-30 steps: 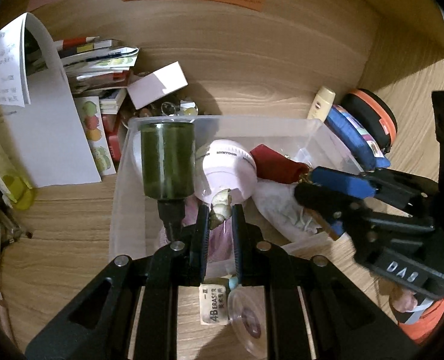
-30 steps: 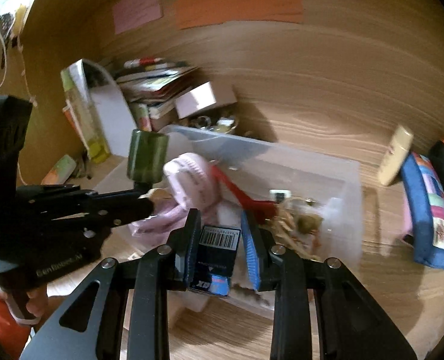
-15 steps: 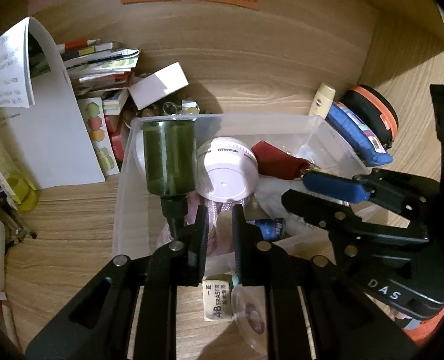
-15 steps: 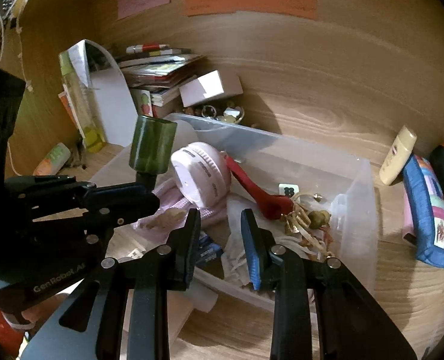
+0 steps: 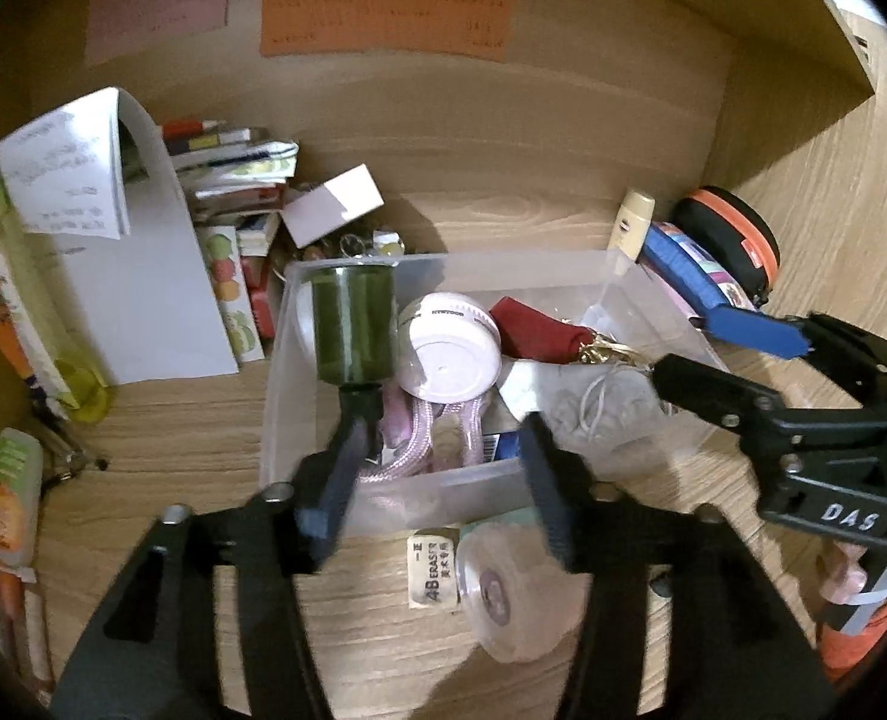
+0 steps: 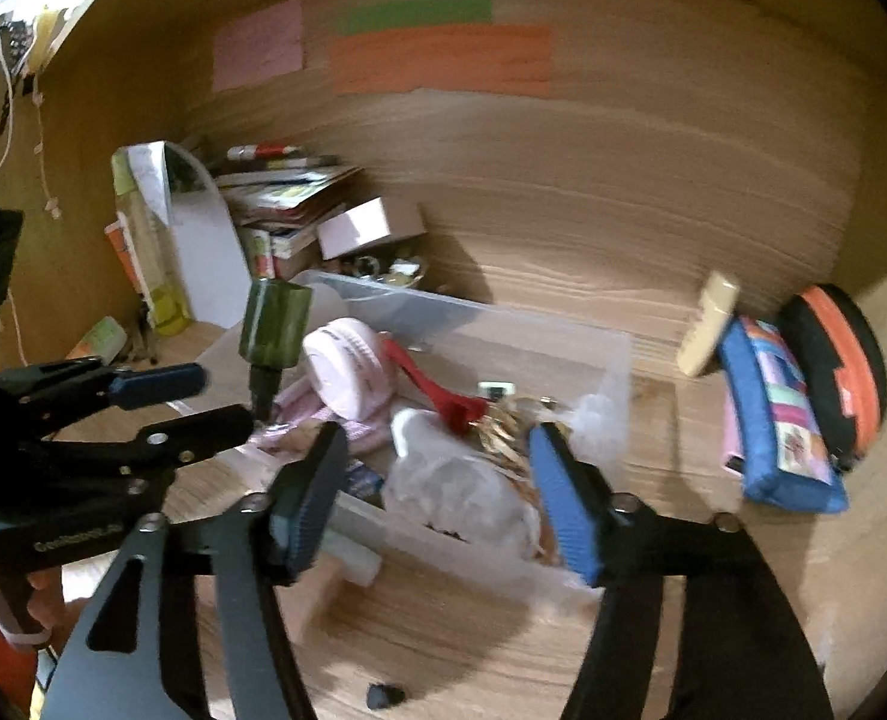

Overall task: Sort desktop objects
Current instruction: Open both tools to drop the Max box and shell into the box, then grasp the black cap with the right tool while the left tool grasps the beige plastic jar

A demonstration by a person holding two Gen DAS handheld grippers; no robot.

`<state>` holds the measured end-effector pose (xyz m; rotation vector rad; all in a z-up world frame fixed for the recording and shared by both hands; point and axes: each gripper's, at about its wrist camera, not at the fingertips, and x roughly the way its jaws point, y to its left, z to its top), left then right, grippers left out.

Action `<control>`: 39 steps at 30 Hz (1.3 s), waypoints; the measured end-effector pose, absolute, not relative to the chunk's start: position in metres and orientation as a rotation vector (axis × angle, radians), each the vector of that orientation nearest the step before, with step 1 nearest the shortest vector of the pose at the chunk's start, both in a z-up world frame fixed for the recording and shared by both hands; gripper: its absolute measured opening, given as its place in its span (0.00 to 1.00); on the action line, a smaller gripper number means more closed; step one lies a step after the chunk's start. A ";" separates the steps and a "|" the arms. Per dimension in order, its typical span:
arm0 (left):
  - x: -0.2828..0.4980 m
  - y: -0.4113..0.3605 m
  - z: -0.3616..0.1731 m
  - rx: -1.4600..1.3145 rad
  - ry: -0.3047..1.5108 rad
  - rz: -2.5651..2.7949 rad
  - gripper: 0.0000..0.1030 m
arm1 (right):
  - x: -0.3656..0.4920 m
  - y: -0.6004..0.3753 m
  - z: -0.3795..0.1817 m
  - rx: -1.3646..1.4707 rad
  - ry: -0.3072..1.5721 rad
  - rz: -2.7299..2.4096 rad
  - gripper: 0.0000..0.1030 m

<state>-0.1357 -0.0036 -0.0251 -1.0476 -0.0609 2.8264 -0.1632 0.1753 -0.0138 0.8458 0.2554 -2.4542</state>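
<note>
While both tools hang over the clear plastic bin (image 5: 299, 324) in the middle of the wooden counter (image 5: 161, 432), the left hand-held gripper (image 5: 437, 480) has just been opening and its jaws stand spread with nothing between them, the bin's near wall showing in the gap. Beside it, the right hand-held gripper (image 6: 437, 486) has likewise just been opening; its blue-padded fingers (image 6: 563, 510) are apart and pinch nothing, poised above the crumpled white plastic (image 6: 461, 492) in the bin's near corner. Inside the bin lie a dark green spool (image 5: 353, 324) standing on its stem at the left wall, a round white tape measure (image 5: 449, 348) just right of it, pink cord (image 5: 437, 438) beneath that, a red tag (image 5: 533, 330) with gold-coloured keys toward the back, and a small dark blue box (image 5: 506, 447) low against the near wall. Outside the bin, just in front of its near wall, an eraser (image 5: 434, 570) touches a roll of clear tape (image 5: 503, 594). At the back right a cream tube (image 5: 632, 228), a blue pencil case (image 5: 689, 276) and a black-and-orange pouch (image 5: 737, 234) lean together. Left of the bin stand a curled white sheet (image 5: 143, 276) and a stack of booklets (image 5: 233, 174), with a small pale box (image 5: 332, 210) near them.
</note>
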 end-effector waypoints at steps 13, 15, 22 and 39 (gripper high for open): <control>-0.106 0.000 -0.039 -1.076 -0.110 2.799 0.76 | -0.134 0.215 -0.033 0.919 0.296 -2.525 0.77; -0.103 0.006 -0.046 -1.105 -0.119 2.774 0.77 | -0.131 0.218 -0.043 0.951 0.307 -2.507 0.77; -0.101 0.032 -0.070 -1.186 -0.080 2.736 0.79 | -0.116 0.224 -0.077 1.035 0.328 -2.363 0.75; -0.116 0.043 -0.089 -1.292 -0.120 2.696 0.80 | -0.102 0.191 -0.104 1.092 0.439 -2.166 0.25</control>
